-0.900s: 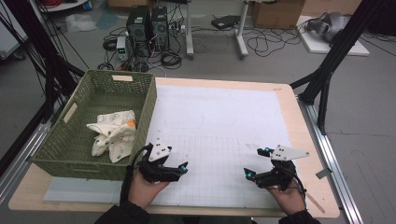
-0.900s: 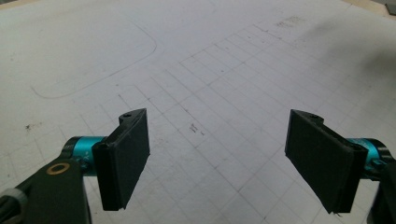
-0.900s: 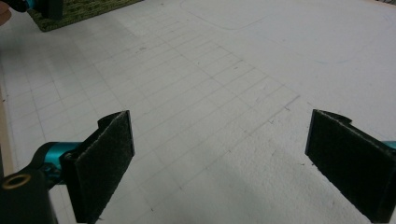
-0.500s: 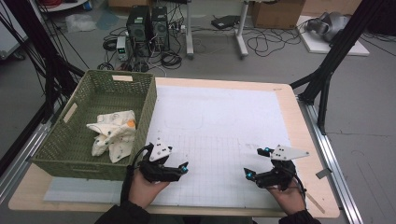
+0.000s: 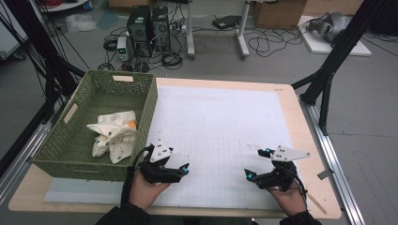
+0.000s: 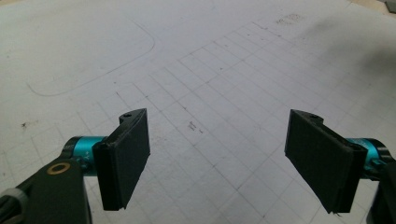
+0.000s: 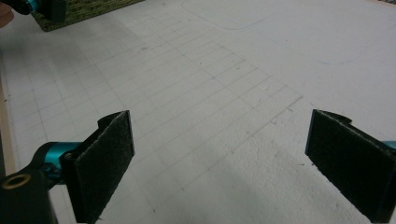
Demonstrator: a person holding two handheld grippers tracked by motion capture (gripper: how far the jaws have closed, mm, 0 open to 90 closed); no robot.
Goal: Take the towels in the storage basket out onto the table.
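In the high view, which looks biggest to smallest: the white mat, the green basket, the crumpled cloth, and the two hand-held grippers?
1. White mat, largest.
2. Green basket.
3. Crumpled cloth, lying inside the basket.
4. Left gripper and right gripper, both open: they look about the same size, so no ranking between them.
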